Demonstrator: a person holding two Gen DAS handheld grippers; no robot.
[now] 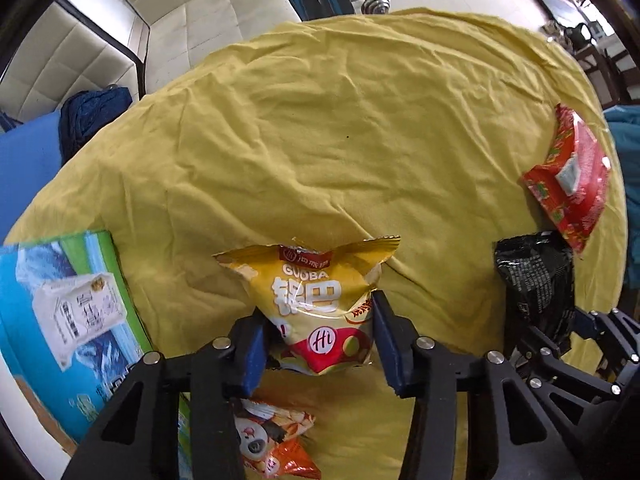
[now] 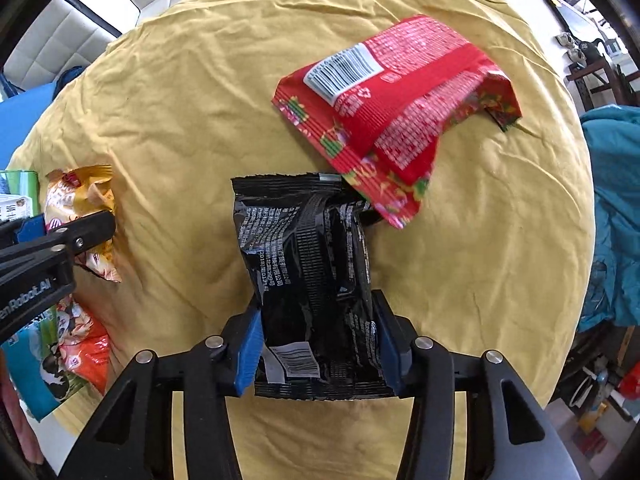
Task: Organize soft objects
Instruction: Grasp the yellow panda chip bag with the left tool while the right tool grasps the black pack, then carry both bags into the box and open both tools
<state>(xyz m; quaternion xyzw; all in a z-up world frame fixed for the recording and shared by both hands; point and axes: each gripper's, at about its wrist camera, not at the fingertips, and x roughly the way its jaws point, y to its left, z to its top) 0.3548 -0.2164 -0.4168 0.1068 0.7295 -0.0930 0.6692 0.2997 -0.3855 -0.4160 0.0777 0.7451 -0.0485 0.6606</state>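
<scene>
Two grippers each clamp a snack bag over the yellow-clothed tabletop (image 1: 360, 128): the left gripper (image 1: 318, 342) has its jaws closed on the yellow bag (image 1: 316, 292), the right gripper (image 2: 318, 344) on the black bag (image 2: 312, 264), whose far end touches the red bag (image 2: 400, 100). An orange bag (image 1: 276, 444) lies near the left edge.

orange snack bag (image 1: 280, 446) partly behind tool, box (image 1: 60, 320) cropped
</scene>
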